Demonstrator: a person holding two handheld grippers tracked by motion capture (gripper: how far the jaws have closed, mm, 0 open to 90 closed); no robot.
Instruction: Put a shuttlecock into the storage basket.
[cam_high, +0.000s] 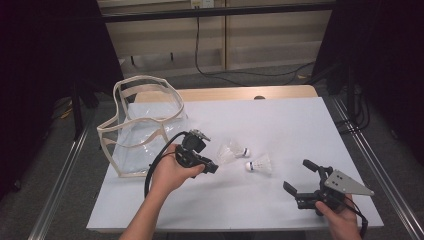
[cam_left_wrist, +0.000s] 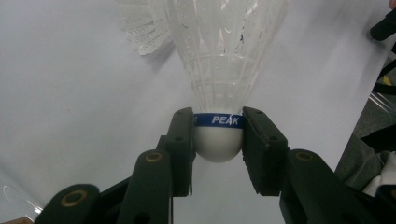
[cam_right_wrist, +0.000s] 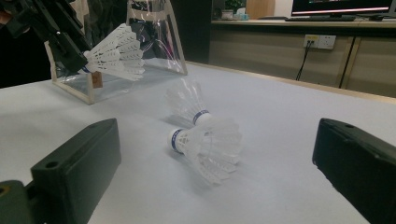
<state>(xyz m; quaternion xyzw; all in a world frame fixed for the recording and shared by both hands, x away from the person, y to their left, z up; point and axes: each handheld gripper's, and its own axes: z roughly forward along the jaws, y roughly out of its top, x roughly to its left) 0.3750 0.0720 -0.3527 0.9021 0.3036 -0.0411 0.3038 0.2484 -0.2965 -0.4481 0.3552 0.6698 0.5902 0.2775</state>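
My left gripper (cam_left_wrist: 218, 121) is shut on the white cork base of a shuttlecock (cam_left_wrist: 224, 51), its pads against the blue band, feathers pointing away. In the high view this left gripper (cam_high: 214, 167) is at the table's middle left, beside the clear bag (cam_high: 145, 125). From the right gripper view the held shuttlecock (cam_right_wrist: 116, 51) hangs above the table in front of the bag (cam_right_wrist: 154, 42). Two more shuttlecocks lie on the white surface, one (cam_high: 239, 150) farther and one (cam_high: 260, 164) nearer. My right gripper (cam_high: 299, 176) stands open at the front right, its jaws (cam_right_wrist: 217, 128) aimed at both.
The transparent bag with beige trim stands open-topped at the table's left. The white table cover (cam_high: 280, 120) ends at a wooden strip at the back. Metal rails run along both sides, and cables lie on the floor beyond.
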